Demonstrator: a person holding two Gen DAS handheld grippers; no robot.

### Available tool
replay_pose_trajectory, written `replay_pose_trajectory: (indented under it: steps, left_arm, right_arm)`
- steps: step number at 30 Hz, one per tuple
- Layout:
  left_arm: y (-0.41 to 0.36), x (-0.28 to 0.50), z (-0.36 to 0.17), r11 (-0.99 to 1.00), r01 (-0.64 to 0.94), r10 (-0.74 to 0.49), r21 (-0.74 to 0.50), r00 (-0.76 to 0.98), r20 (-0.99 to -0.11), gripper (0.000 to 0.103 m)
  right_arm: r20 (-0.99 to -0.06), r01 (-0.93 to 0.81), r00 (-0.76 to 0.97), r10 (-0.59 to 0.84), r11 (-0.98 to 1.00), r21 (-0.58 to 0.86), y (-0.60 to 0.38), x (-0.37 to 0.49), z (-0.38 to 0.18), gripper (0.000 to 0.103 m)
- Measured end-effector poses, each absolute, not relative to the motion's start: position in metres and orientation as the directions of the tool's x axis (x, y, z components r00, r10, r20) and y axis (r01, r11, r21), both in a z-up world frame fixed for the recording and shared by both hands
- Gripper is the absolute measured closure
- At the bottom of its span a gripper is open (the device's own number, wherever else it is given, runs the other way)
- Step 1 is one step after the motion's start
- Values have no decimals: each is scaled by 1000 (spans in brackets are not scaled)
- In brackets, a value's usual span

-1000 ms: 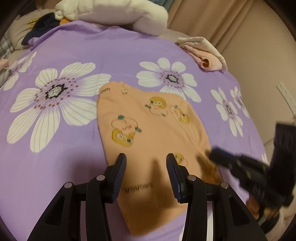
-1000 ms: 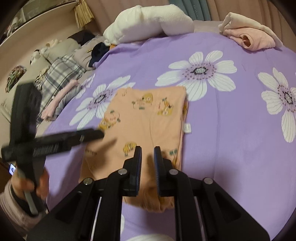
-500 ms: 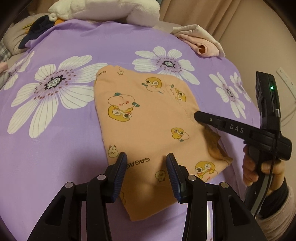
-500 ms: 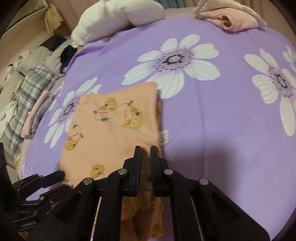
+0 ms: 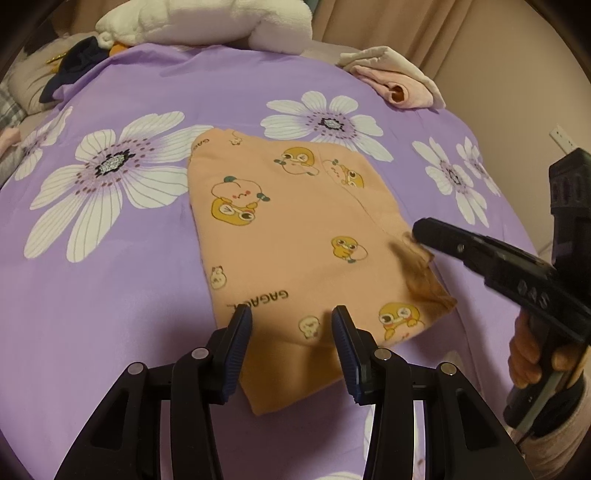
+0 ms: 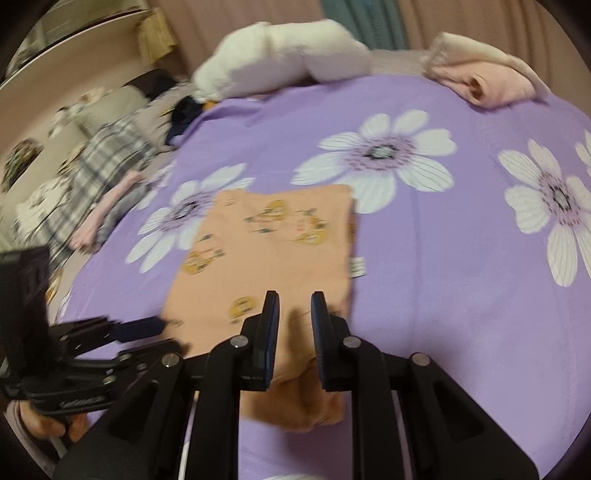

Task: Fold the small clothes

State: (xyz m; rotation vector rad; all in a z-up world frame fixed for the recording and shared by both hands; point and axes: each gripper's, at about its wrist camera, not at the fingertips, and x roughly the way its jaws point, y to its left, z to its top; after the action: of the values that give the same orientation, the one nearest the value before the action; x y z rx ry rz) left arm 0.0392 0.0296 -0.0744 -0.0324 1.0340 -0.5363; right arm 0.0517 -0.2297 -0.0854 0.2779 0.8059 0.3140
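Note:
An orange child's garment (image 5: 291, 236) with cartoon duck prints lies folded flat on the purple flowered bedspread (image 5: 110, 295); it also shows in the right wrist view (image 6: 273, 254). My left gripper (image 5: 291, 321) is open and empty, hovering over the garment's near edge. My right gripper (image 6: 294, 306) is open with a narrow gap, above the garment's near right edge; in the left wrist view its fingers (image 5: 436, 236) reach the garment's right edge, where the cloth is ruffled. The left gripper appears at the lower left of the right wrist view (image 6: 147, 328).
A folded pink and cream garment (image 5: 399, 79) lies at the far right of the bed. A white plush pillow (image 5: 207, 22) sits at the far edge. Plaid and dark clothes (image 6: 110, 158) are piled left of the bed. A wall (image 5: 517, 74) lies to the right.
My right gripper has opened from nearly shut and lifted back slightly. The garment's right edge has dropped. My left gripper has stayed open over the near edge.

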Motion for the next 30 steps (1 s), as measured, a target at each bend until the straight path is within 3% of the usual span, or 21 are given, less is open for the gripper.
replay_pose_trajectory:
  steps: [5,11,30]
  left_arm:
    - [27,34,-82,869,412,-436,-275,373,-819,59]
    - [27,34,-85,867,412,-437,-279,361,-824,59]
    - [31,29,-88,869,399,-442,-294,356,-823,59]
  right_arm:
    - [-674,-266,609,418,908,324,-205,41,-90,85]
    - [-756,-212,562,336,942,261,-202,46,-111,90]
    - [-765,-171,544,343,939,299,-216,43,-116,91]
